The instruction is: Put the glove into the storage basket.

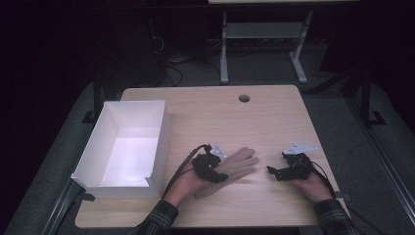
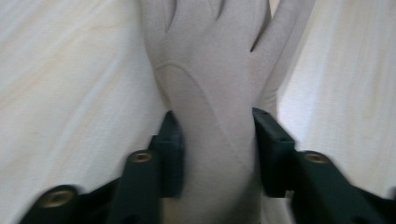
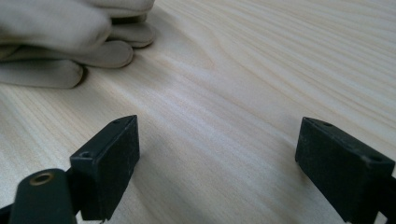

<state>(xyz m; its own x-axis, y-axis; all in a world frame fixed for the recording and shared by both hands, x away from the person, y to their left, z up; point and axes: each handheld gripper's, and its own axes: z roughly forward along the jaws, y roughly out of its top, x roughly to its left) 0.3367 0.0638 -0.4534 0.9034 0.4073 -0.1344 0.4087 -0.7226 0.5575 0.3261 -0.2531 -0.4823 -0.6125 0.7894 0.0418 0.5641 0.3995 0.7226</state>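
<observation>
The left tool point(image 2: 217, 154) clamps the beige glove point(image 2: 210, 93) across its wrist, flat on the bench point(image 1: 274, 122) beside the white box point(image 1: 156, 142). The right tool point(image 3: 217, 158) rests nearby, jaws wide and empty.

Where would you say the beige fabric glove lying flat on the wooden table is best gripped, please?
Probably across the narrow wrist part of the beige fabric glove, coming from its cuff end along its length. There it is slim enough for the left tongs, whose pads already press on both edges.
</observation>
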